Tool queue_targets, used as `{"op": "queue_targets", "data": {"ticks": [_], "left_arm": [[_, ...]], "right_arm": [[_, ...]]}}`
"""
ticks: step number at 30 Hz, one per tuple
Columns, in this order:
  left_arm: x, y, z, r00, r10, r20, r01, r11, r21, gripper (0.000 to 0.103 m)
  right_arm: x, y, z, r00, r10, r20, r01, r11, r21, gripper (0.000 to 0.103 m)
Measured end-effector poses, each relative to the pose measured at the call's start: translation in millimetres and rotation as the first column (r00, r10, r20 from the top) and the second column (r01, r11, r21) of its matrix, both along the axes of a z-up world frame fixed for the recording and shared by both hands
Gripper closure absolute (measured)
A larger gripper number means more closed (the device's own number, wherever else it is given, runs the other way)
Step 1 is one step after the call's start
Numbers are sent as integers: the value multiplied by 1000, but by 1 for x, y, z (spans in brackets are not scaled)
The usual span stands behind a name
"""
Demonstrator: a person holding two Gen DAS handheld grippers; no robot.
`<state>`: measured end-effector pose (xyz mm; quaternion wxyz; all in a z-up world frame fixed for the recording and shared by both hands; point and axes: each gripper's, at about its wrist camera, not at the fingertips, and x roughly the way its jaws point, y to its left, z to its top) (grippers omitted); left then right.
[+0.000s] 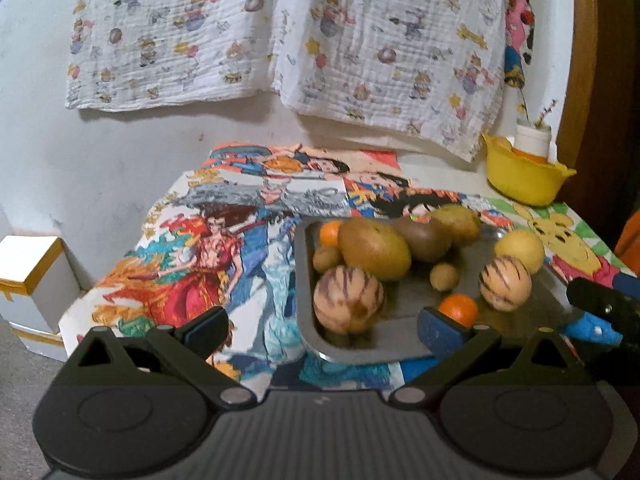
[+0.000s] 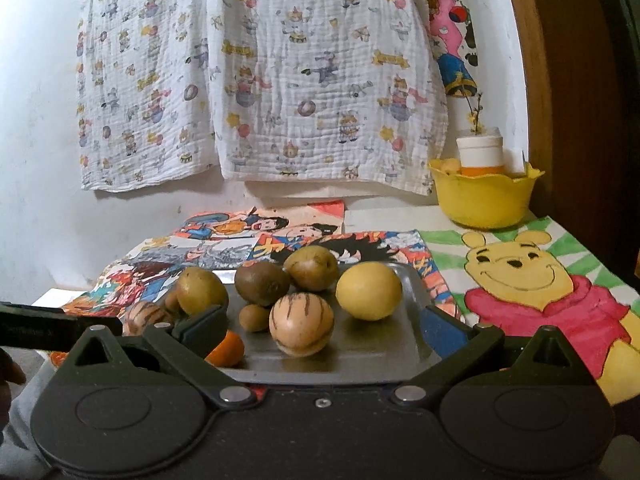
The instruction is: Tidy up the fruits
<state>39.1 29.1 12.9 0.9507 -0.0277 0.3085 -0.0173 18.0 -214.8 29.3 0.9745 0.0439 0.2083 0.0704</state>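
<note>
A: Steel tray (image 2: 404, 344) sits on the bench, over the coloured drawings. It holds all the fruit: two striped melons (image 1: 347, 299), a lemon (image 2: 369, 290), brown kiwis (image 2: 262, 283), greenish pears (image 1: 374, 249), small oranges (image 1: 459, 309). Nothing sorted yet, by the look of it.

B: Grippers?

A: Left gripper (image 1: 320, 332) has its jaws spread wide and empty, low at the tray's near left corner. Right gripper (image 2: 320, 330) likewise gapes, holds nothing, and faces the tray's near edge with a striped melon just ahead, between its fingers.

B: Likely step?

A: First pick, probably. Destination is a guess: the yellow bowl (image 2: 482, 200) at the far right corner is the only container, and it already has a white jar (image 2: 479, 152) in it.

B: Advice for the grasp?

A: Round fruit will likely roll on steel. Centre the jaws on the widest part of the melon, come in level, close slowly. Take the outer, free-standing pieces first; the pears and kiwis at the back touch one another and may shift if nudged.

B: Risk?

A: The grippers are near each other over the tray. Move one at a time.
</note>
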Motion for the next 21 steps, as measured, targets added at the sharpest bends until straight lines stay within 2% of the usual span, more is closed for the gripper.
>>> {"op": "queue_targets", "data": {"ticks": [11, 21], "left_arm": [[-15, -7, -9, 1000, -24, -17, 25, 999, 33, 0], [-22, -9, -11, 999, -17, -37, 19, 999, 41, 0]], "right_arm": [[-17, -2, -6, 1000, -6, -18, 6, 1000, 0, 1], [-23, -7, -20, 996, -6, -83, 6, 1000, 8, 1]]}}
